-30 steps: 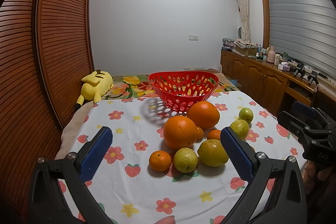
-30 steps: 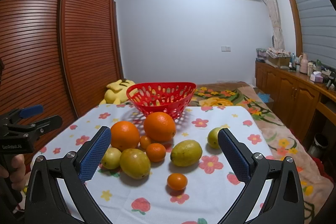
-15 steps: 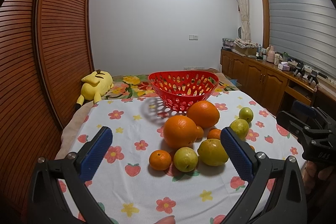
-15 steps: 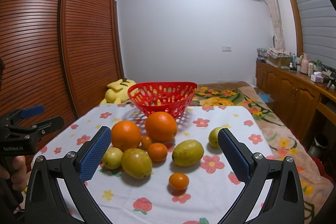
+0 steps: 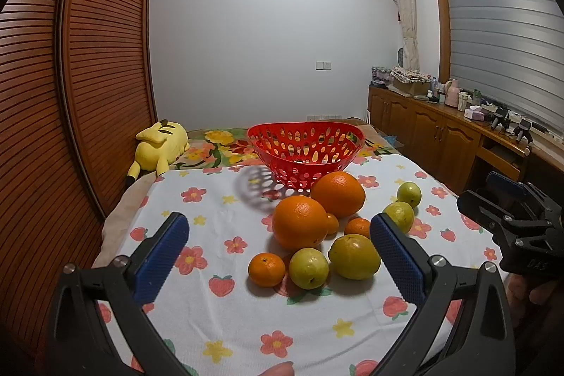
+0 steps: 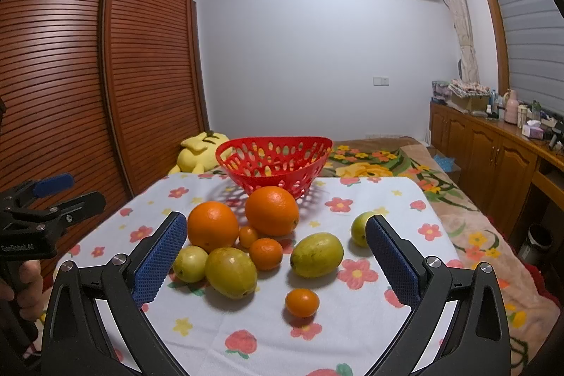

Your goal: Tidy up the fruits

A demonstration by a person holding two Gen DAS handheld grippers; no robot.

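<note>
A red perforated basket (image 5: 306,147) (image 6: 275,161) stands with nothing in it at the far middle of the flower-print tablecloth (image 5: 218,199). In front of it lie two big oranges (image 5: 299,223) (image 6: 271,210), several small tangerines (image 5: 267,269) (image 6: 302,302) and several yellow-green fruits (image 5: 354,257) (image 6: 316,254). My left gripper (image 5: 280,251) hovers open above the near left part of the cloth, nothing between its blue pads. My right gripper (image 6: 275,252) is open too, low in front of the fruit pile. Each gripper shows at the edge of the other's view.
A yellow plush toy (image 5: 160,145) lies on the flowered bedding behind the table's left. Slatted wooden wardrobe doors (image 5: 88,87) run along the left. A wooden cabinet (image 5: 437,136) with bottles lines the right wall. A dark bin (image 6: 534,240) stands on the floor at right.
The right wrist view has crept slightly forward and the fruits sit a little lower-right in it. The left gripper is nearly still. Both stay open.
</note>
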